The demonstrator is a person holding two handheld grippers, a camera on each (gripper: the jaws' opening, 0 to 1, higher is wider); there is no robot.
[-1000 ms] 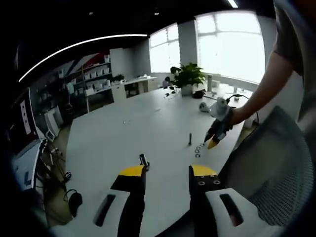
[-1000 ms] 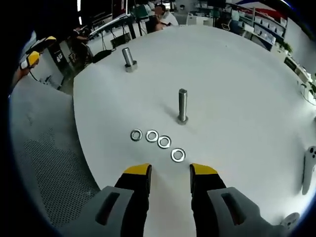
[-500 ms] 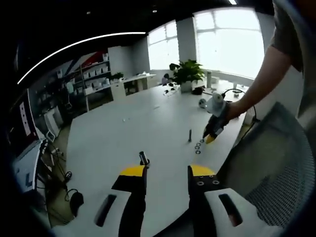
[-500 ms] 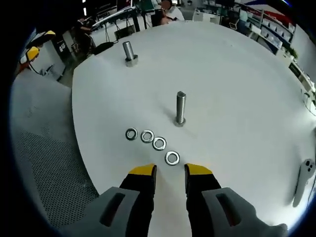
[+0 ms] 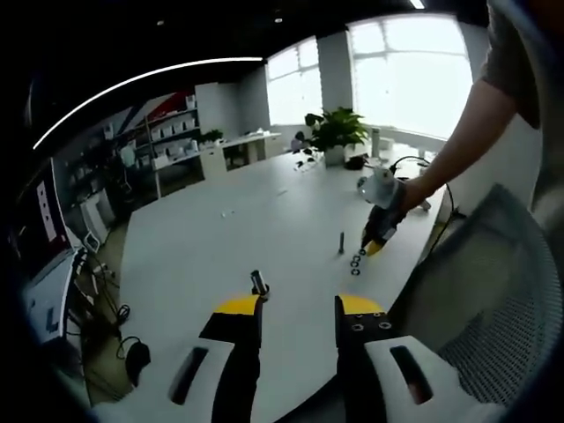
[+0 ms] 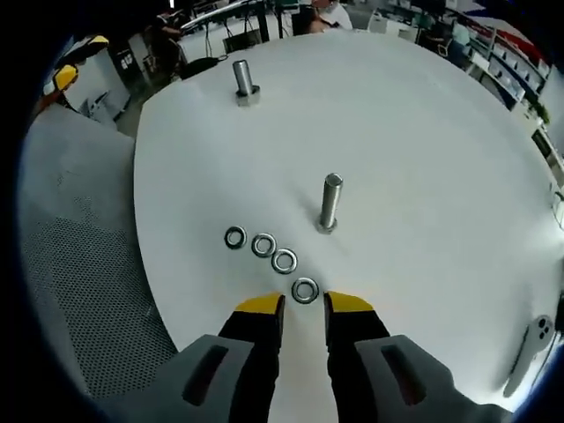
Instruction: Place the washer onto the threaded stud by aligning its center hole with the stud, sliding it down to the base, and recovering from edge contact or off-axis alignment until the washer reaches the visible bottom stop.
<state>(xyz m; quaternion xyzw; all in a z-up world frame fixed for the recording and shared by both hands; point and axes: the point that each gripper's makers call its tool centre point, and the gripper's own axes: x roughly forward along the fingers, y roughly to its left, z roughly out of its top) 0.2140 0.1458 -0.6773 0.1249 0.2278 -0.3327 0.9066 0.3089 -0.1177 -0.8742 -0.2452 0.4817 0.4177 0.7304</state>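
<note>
in the right gripper view, the right gripper sits low centre, jaws narrowly parted, tips just beside the nearest washer of a row of four; threaded stud upright above on the white table; left gripper jaws apart, empty.

windows blown out | table glare | edges warped, perhaps soft

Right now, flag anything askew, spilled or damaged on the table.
Nothing stands out. Four washers lie flat in a tidy row on the white table, both studs stand upright, and the right gripper sits at the nearest washer.
</note>
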